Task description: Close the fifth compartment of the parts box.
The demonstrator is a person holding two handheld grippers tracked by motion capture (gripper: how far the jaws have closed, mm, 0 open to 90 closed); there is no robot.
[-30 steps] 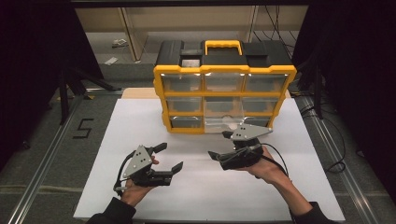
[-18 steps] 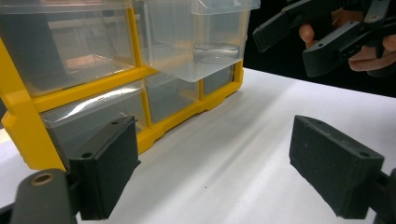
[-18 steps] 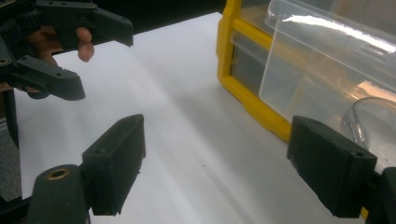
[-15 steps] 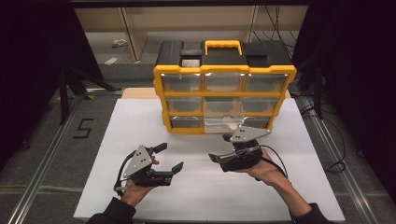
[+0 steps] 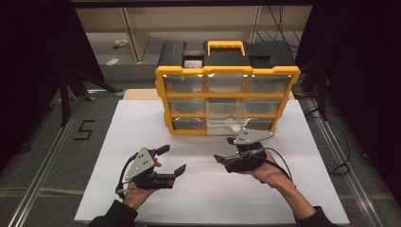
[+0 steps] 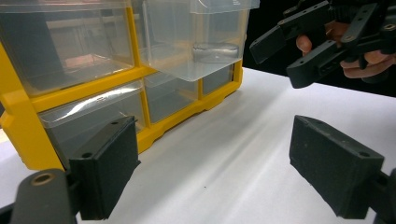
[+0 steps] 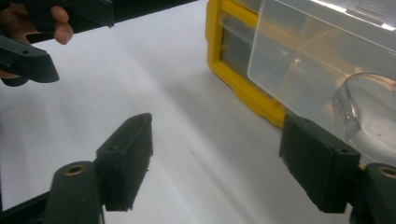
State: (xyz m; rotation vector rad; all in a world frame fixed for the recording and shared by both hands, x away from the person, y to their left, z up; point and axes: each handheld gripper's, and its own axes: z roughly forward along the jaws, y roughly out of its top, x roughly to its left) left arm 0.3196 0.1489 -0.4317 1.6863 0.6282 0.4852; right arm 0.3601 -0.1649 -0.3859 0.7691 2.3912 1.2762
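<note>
A yellow and black organizer box (image 5: 227,94) with clear drawers stands at the back of the white sheet. Its bottom middle drawer (image 5: 227,125) is pulled out, and also appears in the left gripper view (image 6: 196,42) and the right gripper view (image 7: 317,60). My left gripper (image 5: 174,159) hovers over the sheet at the front left, open and holding nothing (image 6: 219,168). My right gripper (image 5: 223,150) hovers in front of the pulled-out drawer, open, with only bare sheet between its jaws (image 7: 219,168). Its jaws have just been closing a little.
The white sheet (image 5: 142,123) covers most of the table, with dark floor and metal rails on either side. A black "5" mark (image 5: 84,130) lies left of the sheet. Each gripper faces the other across the sheet's front middle.
The right gripper's jaws stand slightly narrower than before. Both hands stay almost where they were.
</note>
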